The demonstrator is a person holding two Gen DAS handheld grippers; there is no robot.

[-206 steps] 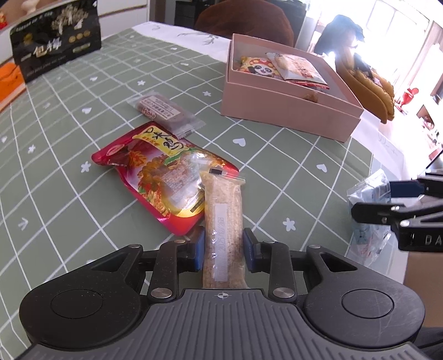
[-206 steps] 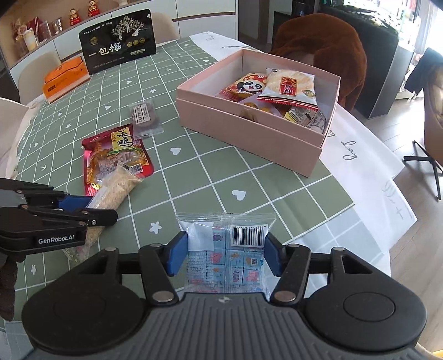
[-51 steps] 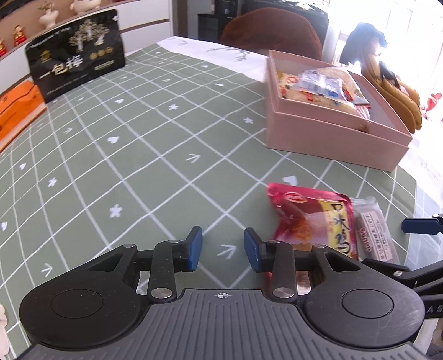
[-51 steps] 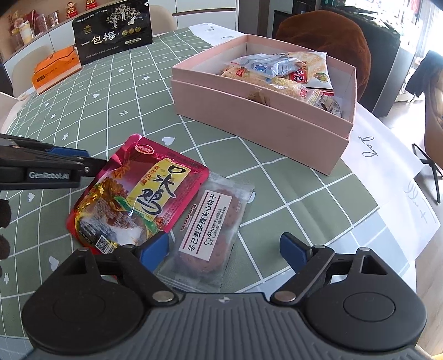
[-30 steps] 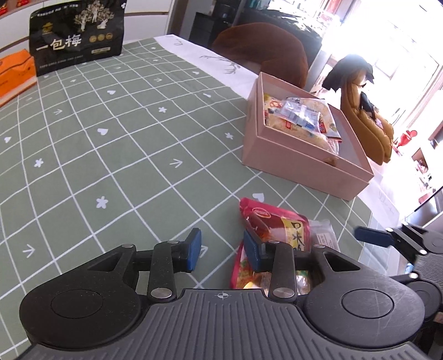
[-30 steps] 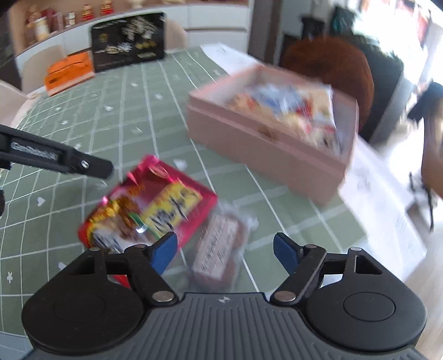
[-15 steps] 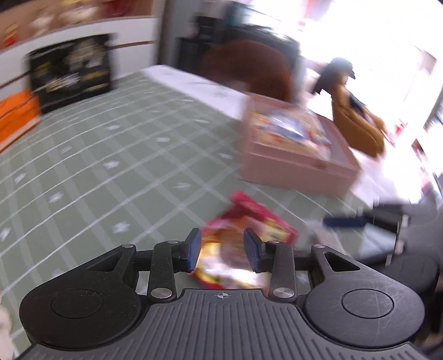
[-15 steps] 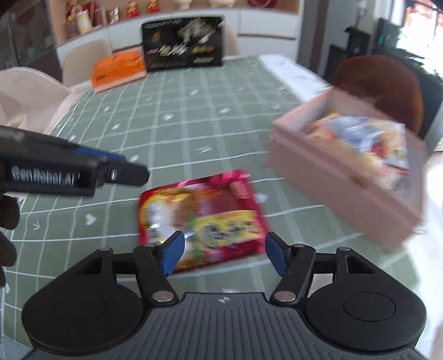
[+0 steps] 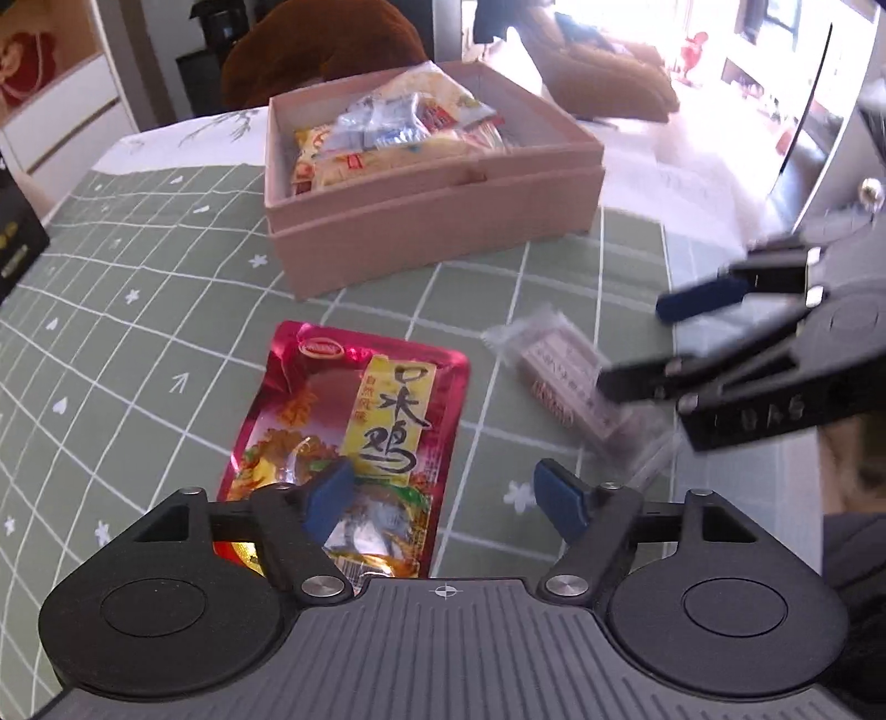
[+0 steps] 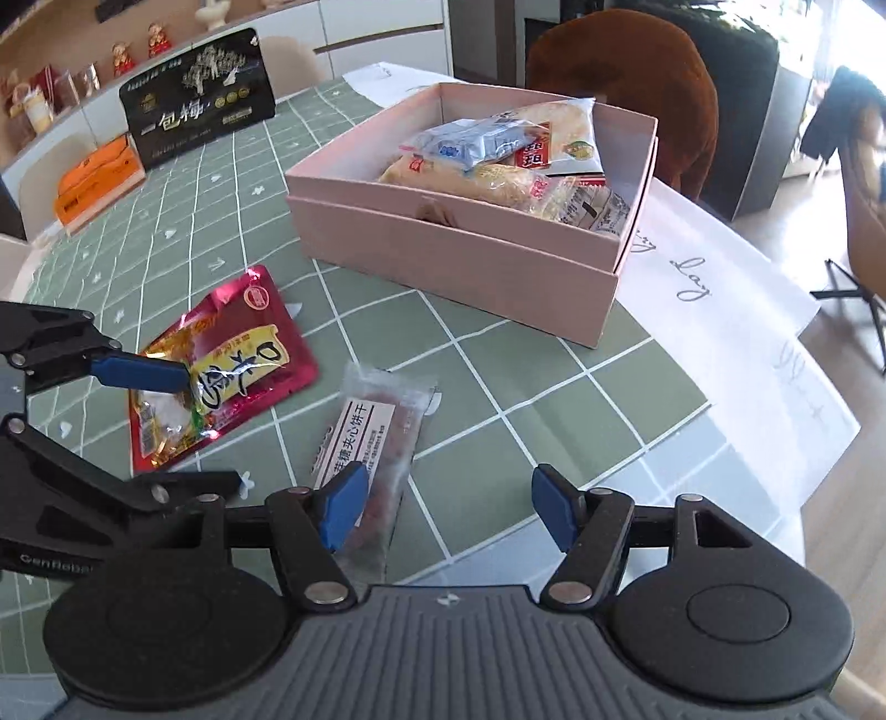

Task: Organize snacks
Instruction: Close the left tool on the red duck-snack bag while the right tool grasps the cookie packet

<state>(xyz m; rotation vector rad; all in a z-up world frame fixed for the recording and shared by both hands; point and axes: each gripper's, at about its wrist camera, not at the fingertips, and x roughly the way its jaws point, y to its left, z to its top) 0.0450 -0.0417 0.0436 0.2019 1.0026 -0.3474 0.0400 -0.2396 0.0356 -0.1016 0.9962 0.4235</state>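
table (image 10: 498, 399): green grid cloth | brown chair (image 10: 626, 61) behind | white cabinets (image 10: 382, 22) | bright window light

Bare tablecloth (image 10: 498, 376) lies between both packets and the pink box (image 10: 459, 260) (top open)

Green grid tablecloth (image 10: 487, 354): pink box (image 10: 454, 249) at one o'clock, red chicken pouch (image 10: 232, 360) at nine, biscuit packet (image 10: 371, 437) centre.

A red foil snack pouch (image 10: 221, 365) lies flat on the green checked tablecloth (image 10: 498, 376), a clear-wrapped brown biscuit packet (image 10: 368, 443) just beside it near the table's edge. Behind them, the open pink box (image 10: 459, 249) holds several snack packets.
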